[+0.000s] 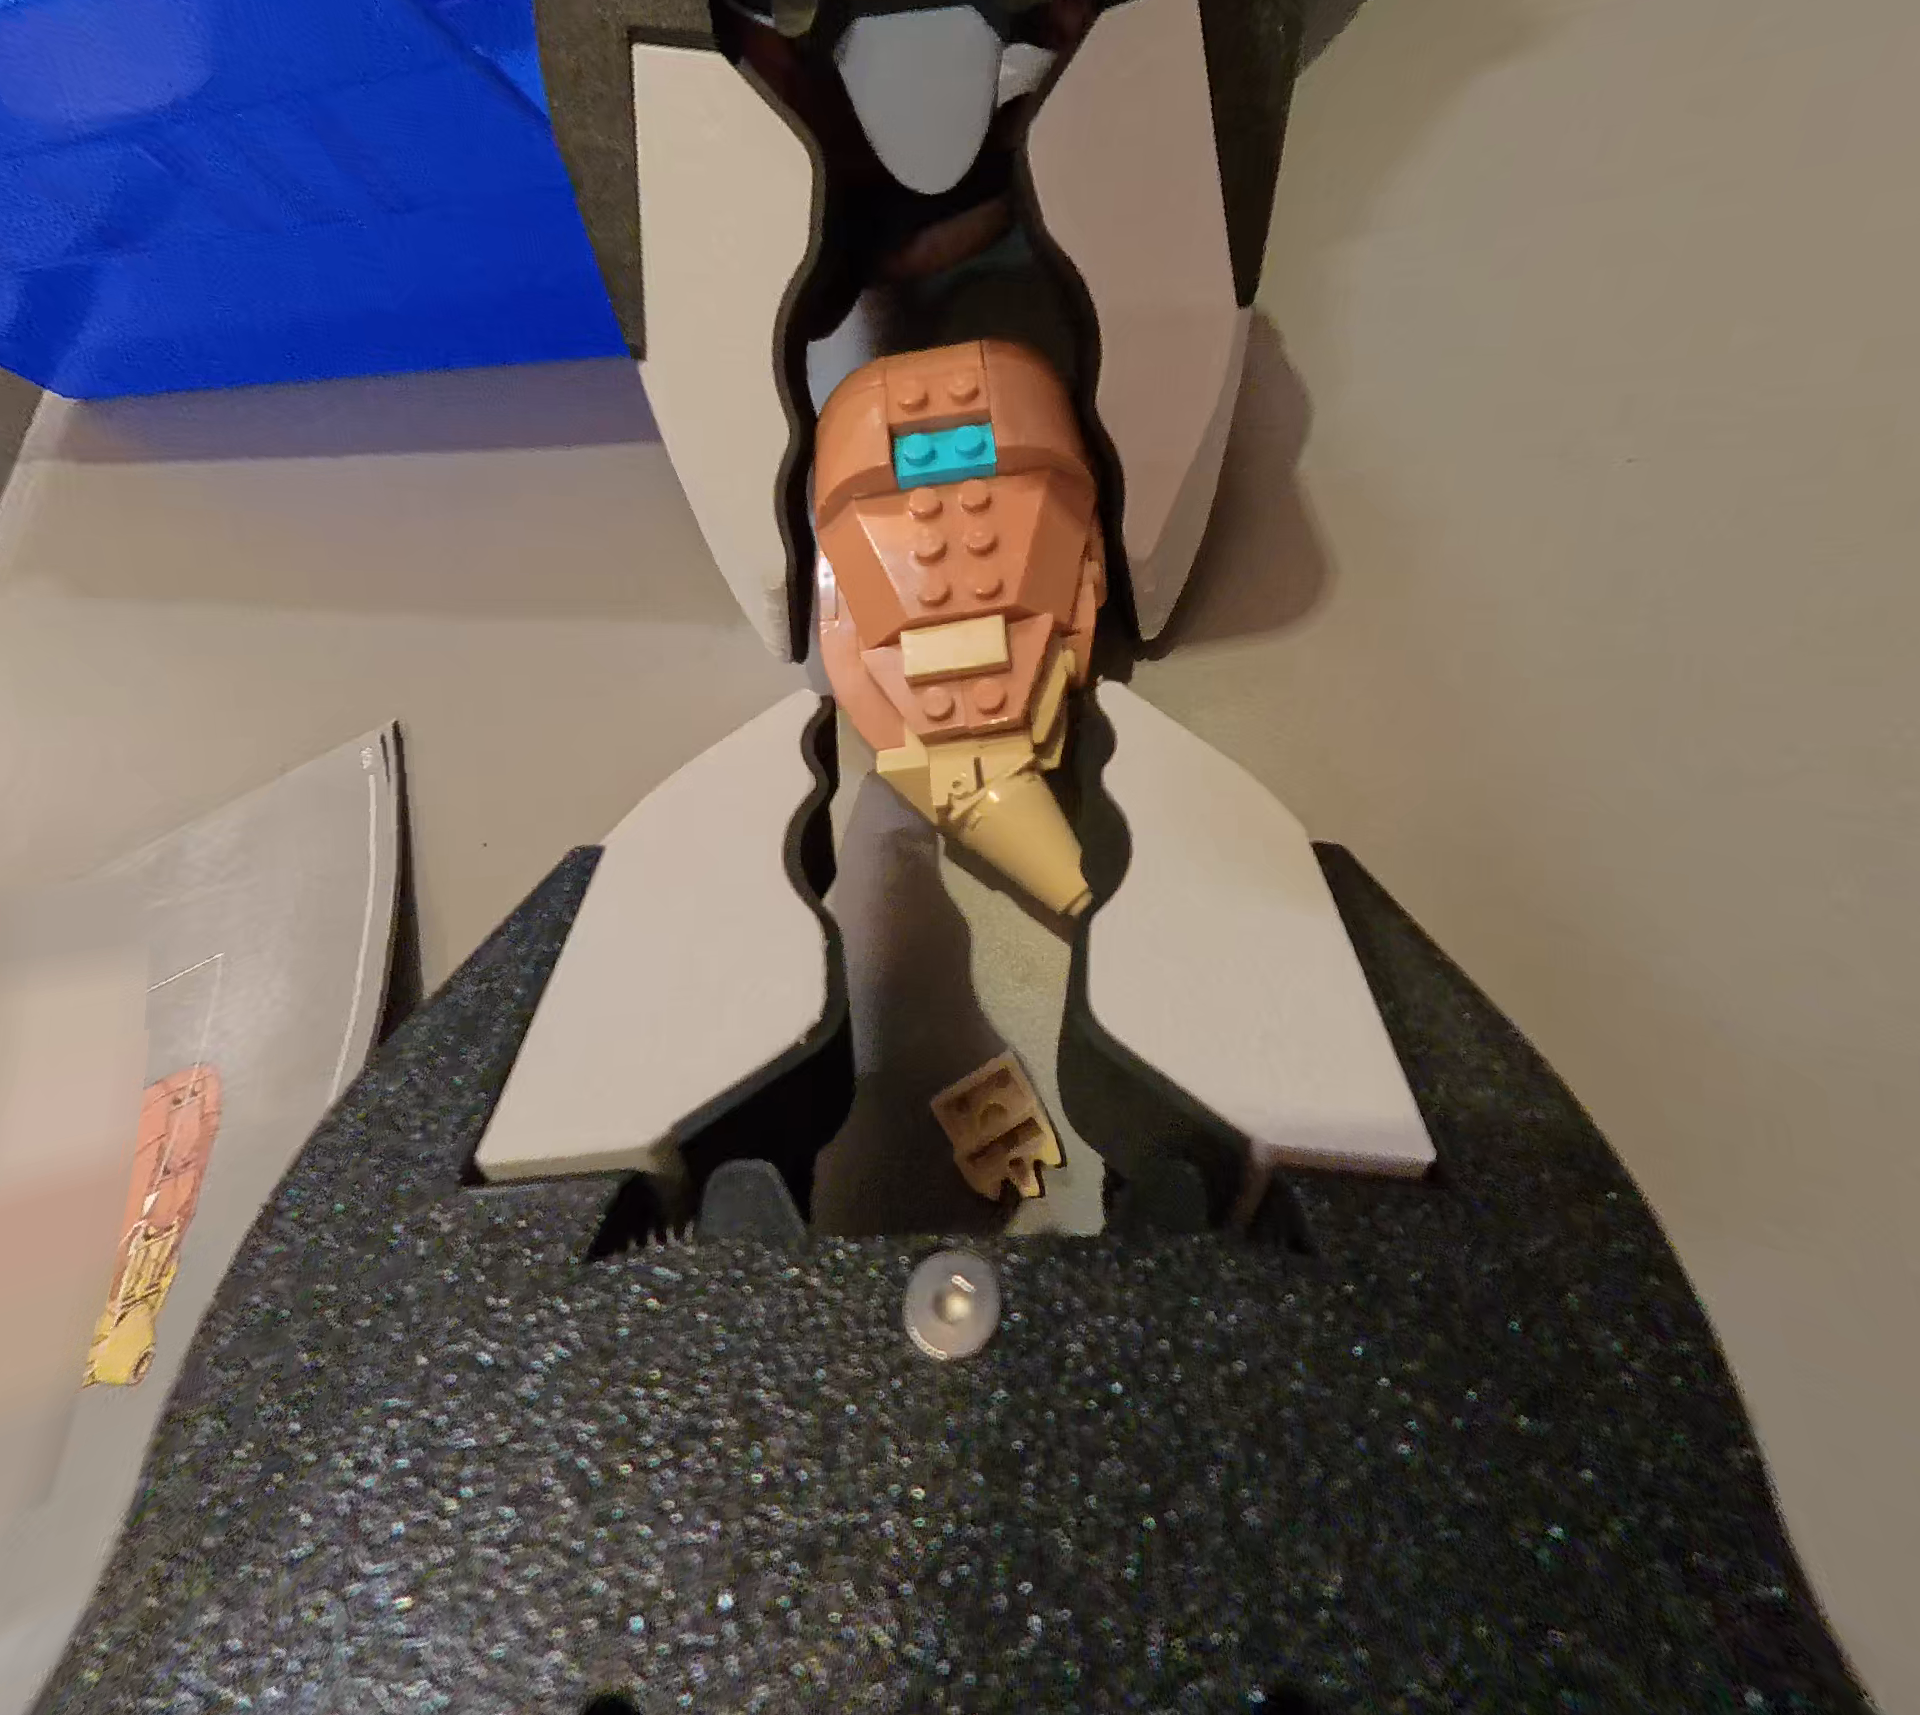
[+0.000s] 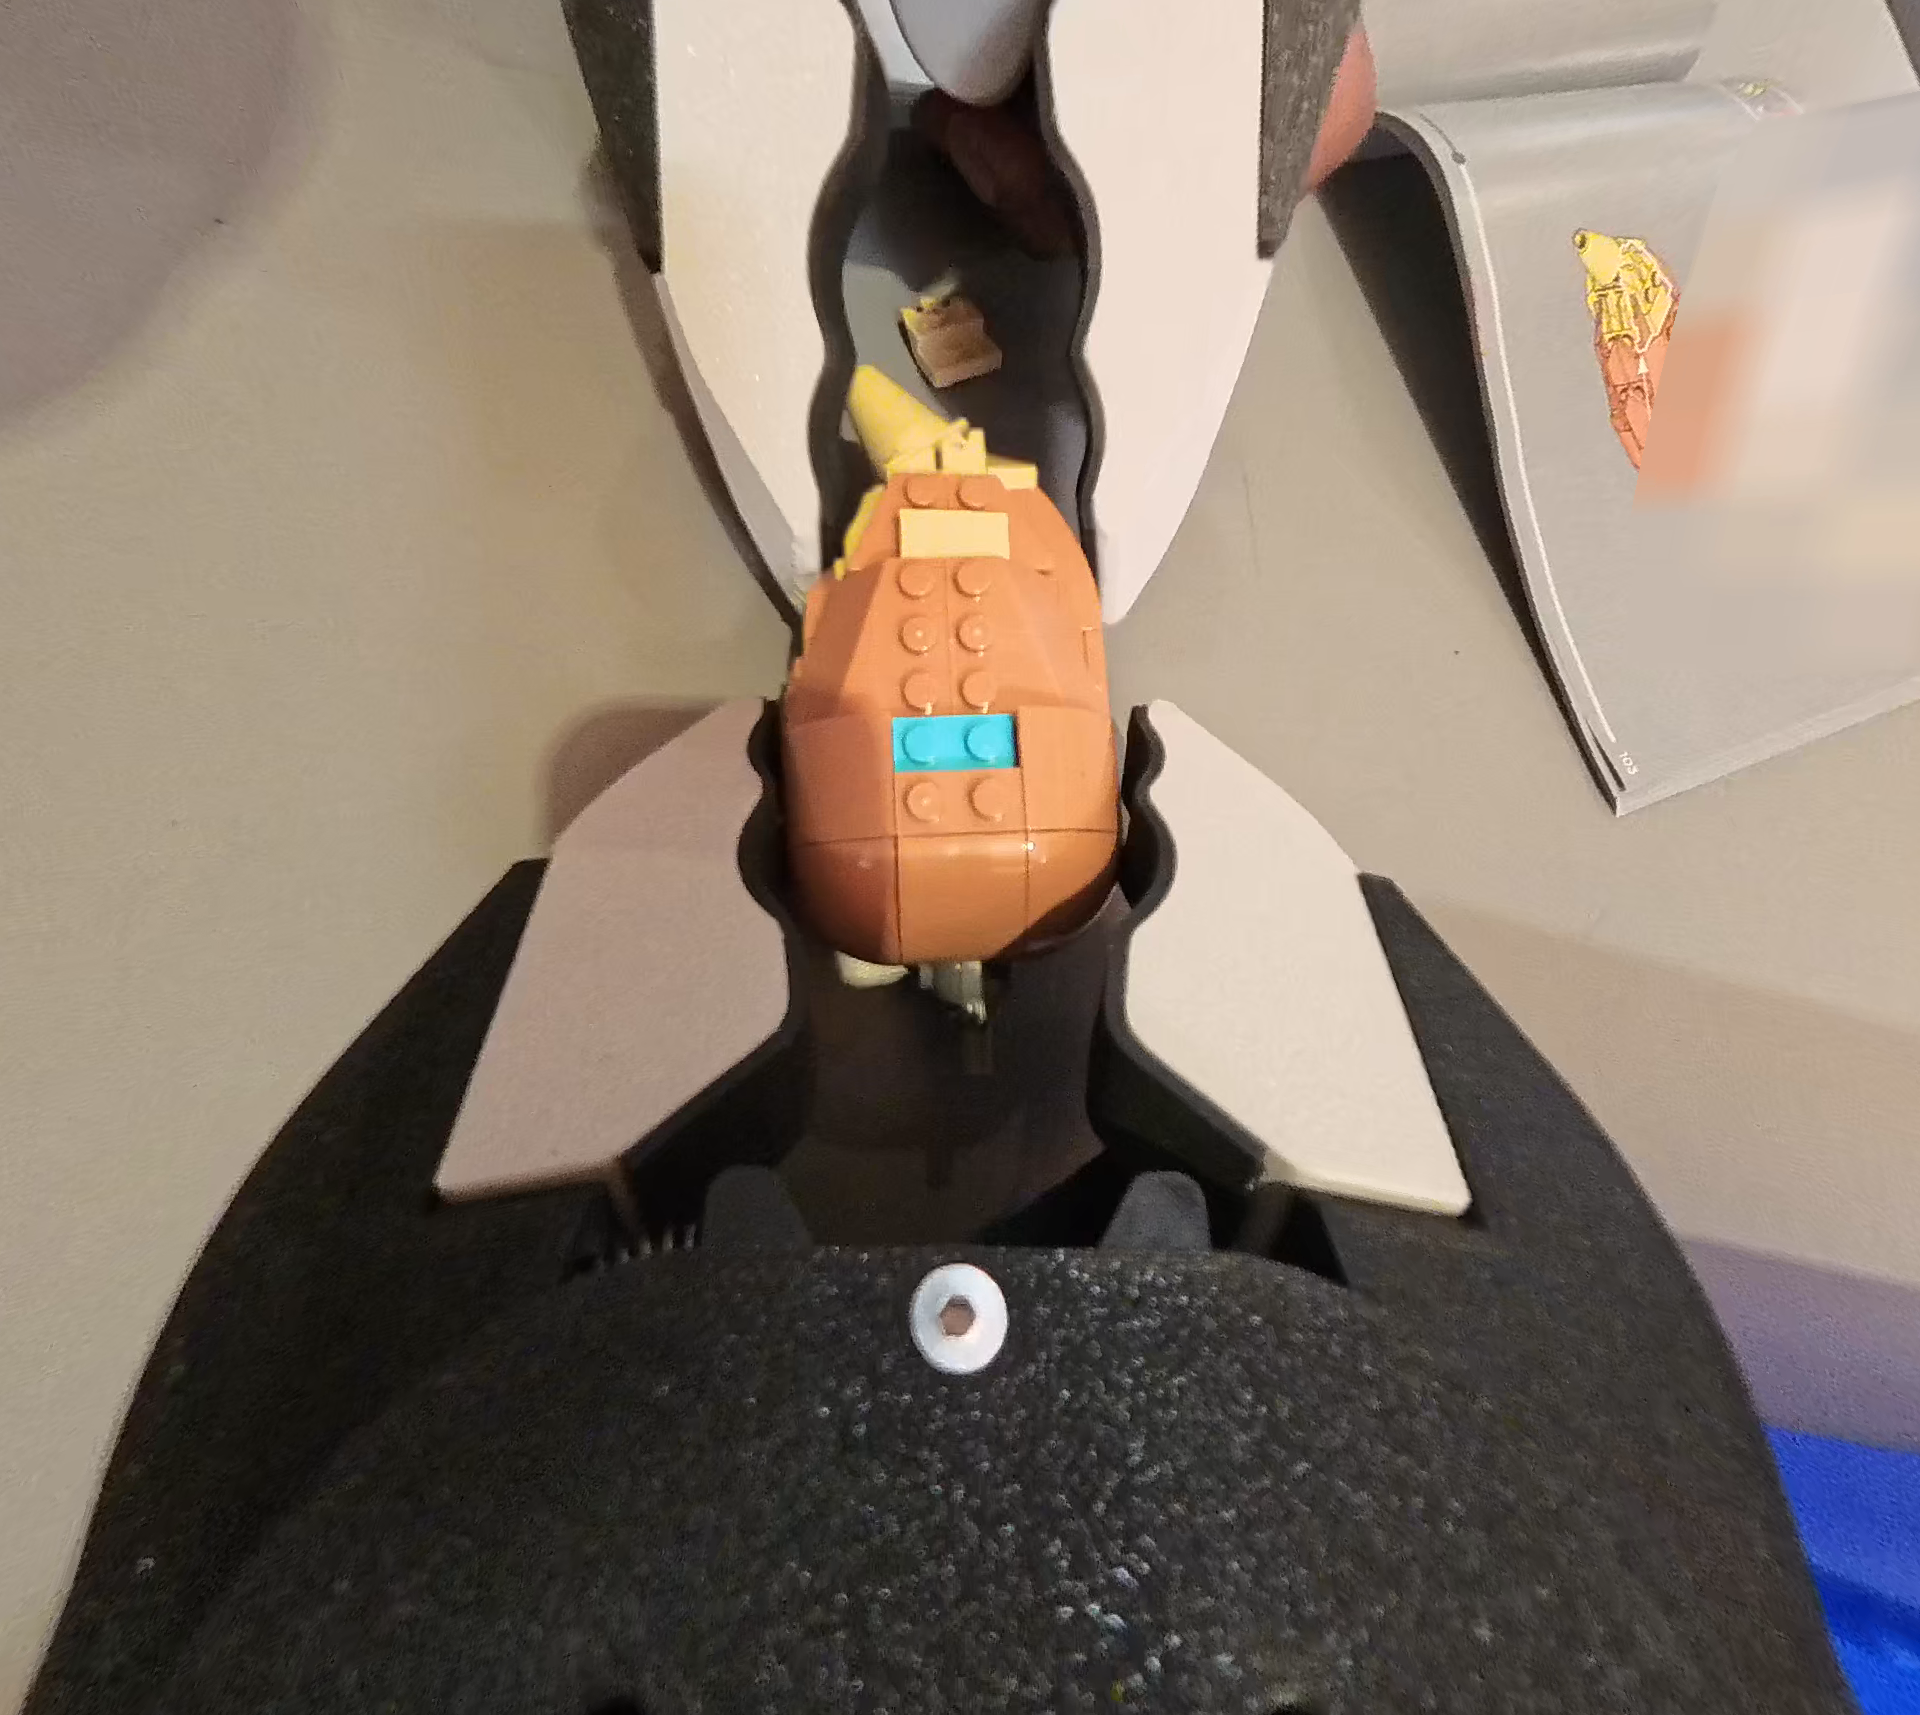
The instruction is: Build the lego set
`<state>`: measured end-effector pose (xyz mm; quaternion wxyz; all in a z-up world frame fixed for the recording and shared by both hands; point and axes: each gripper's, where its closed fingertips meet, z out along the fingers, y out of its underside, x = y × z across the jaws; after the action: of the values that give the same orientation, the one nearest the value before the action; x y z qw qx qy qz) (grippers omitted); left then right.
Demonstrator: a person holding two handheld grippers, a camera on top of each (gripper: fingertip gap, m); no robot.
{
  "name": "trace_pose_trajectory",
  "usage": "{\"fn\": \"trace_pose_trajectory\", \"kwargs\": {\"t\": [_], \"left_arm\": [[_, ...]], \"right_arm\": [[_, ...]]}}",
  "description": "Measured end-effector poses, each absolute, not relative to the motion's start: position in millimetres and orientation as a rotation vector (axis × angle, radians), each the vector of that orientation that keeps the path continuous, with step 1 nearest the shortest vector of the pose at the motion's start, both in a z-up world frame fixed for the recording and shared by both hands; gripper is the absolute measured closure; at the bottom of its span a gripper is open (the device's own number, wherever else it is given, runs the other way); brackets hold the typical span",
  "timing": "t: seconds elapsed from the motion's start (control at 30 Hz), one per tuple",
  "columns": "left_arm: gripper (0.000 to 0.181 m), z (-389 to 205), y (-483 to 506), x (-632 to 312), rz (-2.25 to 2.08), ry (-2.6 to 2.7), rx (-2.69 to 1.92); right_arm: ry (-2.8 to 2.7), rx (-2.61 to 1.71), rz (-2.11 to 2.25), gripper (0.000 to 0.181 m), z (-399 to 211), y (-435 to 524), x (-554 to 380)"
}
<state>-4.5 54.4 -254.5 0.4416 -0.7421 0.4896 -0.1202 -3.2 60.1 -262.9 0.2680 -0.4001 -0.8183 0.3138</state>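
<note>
- Brown lego model (image 2: pixel 951 730) sits above the table (image 1: pixel 1558 522), pinched at its rounded end by the right gripper (image 2: pixel 945 818).
- Left gripper (image 1: pixel 956 735) fingers look barely spread around the tan nose; contact unclear.
- I'd keep the right steady and grab the loose tan piece (image 1: pixel 997 1130) next.

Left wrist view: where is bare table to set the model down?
Bare grey tabletop right of the brown brick model; a narrower strip between the blue plastic bin and open instruction booklet. Crowded by the model: small tan piece.

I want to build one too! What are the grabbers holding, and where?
The brown lego model is gripped by the right gripper around its rounded rear end. The left gripper flanks the tan nose end; whether its fingers touch cannot be told.
</note>
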Motion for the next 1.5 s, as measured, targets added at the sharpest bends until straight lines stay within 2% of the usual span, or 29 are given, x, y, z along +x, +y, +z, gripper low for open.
{"fn": "trace_pose_trajectory", "kwargs": {"t": [0.13, 0.3, 0.43, 0.6, 1.5], "left_arm": [[0.128, -252.6, 51.7, -7.7, -0.274, 1.209, -1.828], [0.128, -253.8, 50.3, -13.9, -0.281, 1.183, -1.854], [0.132, -255.5, 52.3, -14.1, -0.28, 1.171, -1.883], [0.148, -257.2, 52.7, -12.9, -0.256, 1.182, -1.893], [0.148, -256.9, 54.2, -12.2, -0.262, 1.146, -1.899]], "right_arm": [[-2.185, -1.081, 0.848, 0.118, -260.9, 61.9, -4.3], [-2.187, -1.085, 0.857, 0.118, -261.1, 61.9, -3.9], [-2.197, -1.111, 0.873, 0.118, -262.1, 61.6, -3.7], [-2.192, -1.141, 0.879, 0.117, -262.6, 63.1, -4.3], [-2.181, -1.165, 0.852, 0.117, -264.0, 63.3, -4.6]]}}
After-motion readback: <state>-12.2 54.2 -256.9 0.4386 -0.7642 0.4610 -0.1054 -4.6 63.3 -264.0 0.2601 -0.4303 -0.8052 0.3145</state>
